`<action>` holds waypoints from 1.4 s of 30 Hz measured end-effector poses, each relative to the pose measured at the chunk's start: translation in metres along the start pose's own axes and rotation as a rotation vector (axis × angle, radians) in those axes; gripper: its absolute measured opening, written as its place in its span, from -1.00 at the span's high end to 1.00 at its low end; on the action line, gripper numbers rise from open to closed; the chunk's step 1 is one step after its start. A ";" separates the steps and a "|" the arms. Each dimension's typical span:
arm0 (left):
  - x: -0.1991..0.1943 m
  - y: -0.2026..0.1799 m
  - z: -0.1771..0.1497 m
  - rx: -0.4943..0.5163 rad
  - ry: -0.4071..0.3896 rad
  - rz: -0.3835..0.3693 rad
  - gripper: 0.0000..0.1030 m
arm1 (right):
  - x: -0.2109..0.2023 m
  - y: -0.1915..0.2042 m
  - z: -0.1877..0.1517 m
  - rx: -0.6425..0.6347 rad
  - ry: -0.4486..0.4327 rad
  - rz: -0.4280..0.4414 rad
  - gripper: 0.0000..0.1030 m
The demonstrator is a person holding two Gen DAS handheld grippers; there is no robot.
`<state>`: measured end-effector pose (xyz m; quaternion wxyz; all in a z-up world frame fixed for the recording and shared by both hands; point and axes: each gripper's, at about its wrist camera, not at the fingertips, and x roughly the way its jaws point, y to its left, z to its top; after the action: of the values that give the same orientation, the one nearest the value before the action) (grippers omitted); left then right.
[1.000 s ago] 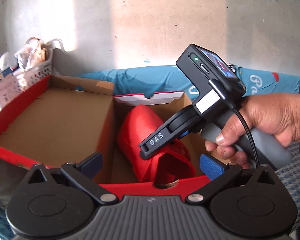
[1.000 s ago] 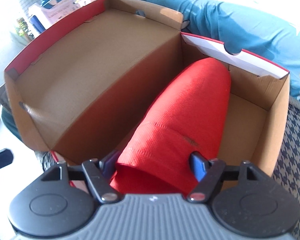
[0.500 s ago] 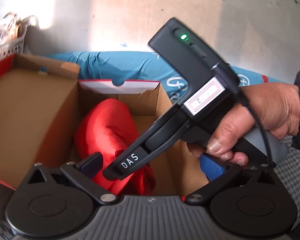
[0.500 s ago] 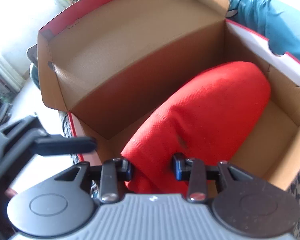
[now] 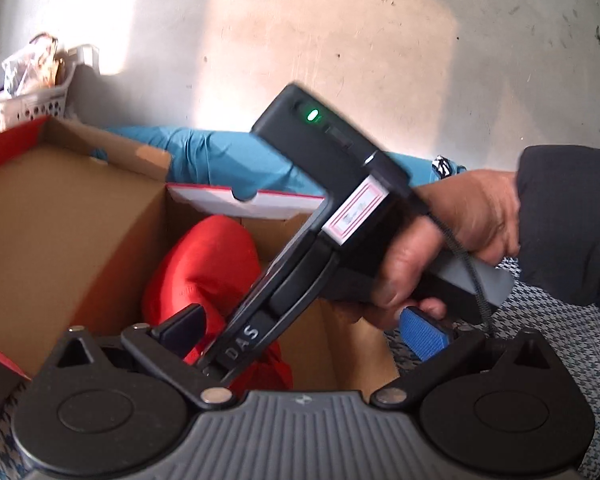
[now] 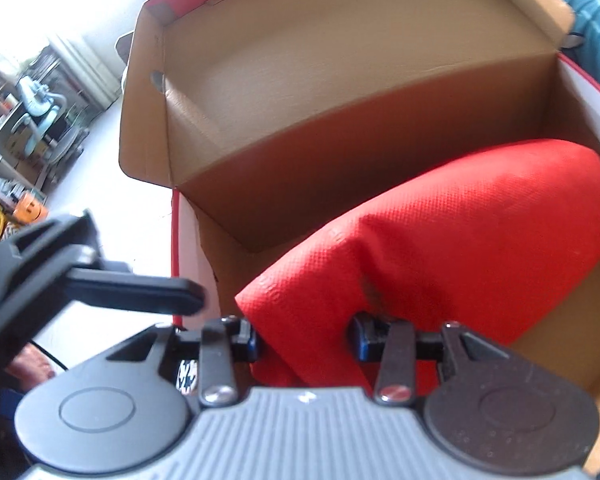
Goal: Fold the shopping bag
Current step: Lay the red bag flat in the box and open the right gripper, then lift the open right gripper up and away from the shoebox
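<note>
An open cardboard box [image 6: 340,92] holds the rolled red shopping bag [image 6: 480,232] against its right wall. The right gripper [image 6: 304,336], jaws just closed, pinches the bag's near end, presumably to lift it; the left gripper [image 5: 300,332] waits, jaws apart.

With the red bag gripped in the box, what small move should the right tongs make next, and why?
Probably lift the bag straight up out of the box. The right tongs, whose jaws have just been closing, pinch the near end of the red bag, which lies rolled inside the cardboard box. The left tongs stand open and hold nothing, free to take the other end.
</note>
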<state>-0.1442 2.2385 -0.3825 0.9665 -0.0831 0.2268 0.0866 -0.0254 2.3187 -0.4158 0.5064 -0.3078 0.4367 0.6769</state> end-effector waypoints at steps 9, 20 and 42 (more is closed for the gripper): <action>-0.001 0.013 -0.004 -0.035 0.033 0.067 -1.00 | 0.015 -0.002 0.012 -0.021 0.016 0.012 0.24; 0.018 0.019 -0.006 -0.058 0.080 0.071 -1.00 | 0.013 -0.004 0.003 -0.011 0.011 0.018 0.04; 0.047 0.008 0.010 -0.155 0.052 0.097 -1.00 | -0.080 -0.013 -0.055 0.093 -0.142 -0.137 -0.54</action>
<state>-0.0998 2.2547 -0.3956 0.9457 -0.1489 0.2480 0.1483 0.0098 2.2374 -0.3749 0.5950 -0.2642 0.4086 0.6398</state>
